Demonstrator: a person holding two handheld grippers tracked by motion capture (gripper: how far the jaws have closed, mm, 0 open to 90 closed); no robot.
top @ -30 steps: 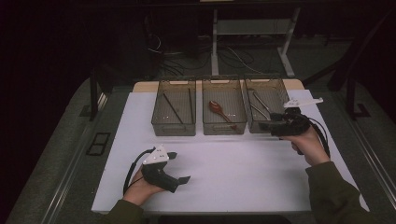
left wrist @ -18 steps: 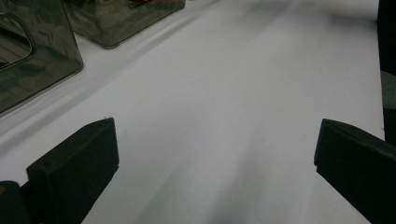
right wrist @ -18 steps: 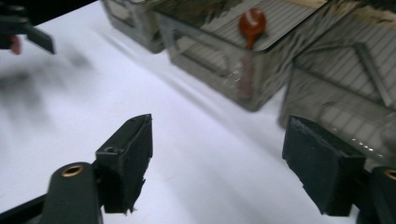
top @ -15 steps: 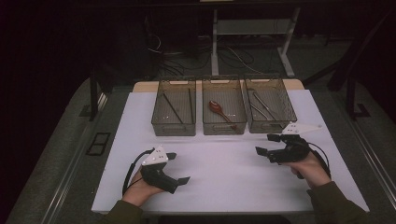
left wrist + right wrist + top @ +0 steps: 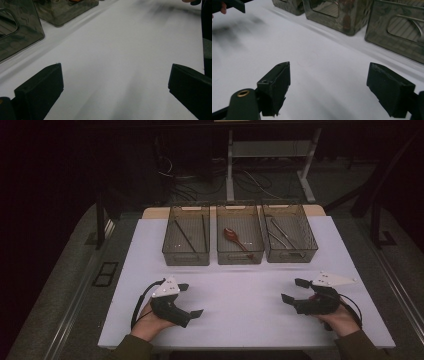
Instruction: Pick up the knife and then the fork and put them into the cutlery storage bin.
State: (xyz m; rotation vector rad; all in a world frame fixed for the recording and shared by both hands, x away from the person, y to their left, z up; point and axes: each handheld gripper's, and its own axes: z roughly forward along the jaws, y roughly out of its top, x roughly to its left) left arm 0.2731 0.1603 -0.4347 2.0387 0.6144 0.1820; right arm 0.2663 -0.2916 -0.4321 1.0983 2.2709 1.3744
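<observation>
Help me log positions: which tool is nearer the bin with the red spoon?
Roughly equal, perhaps the left. The left tool sits below-left of the middle bin; the right tool sits below-right, both open on the table.

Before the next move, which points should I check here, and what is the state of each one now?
1. Right tool open, nothing between the jaws: ok.
2. Left tool open and empty: ok.
3. Both tools low over the white table, apart from each other: ok.
4. Three bins stand in a row; the middle bin holds the red spoon: ok.
5. Left bin holds dark sticks, right bin metal utensils; exact kind: cannot tell.
</observation>
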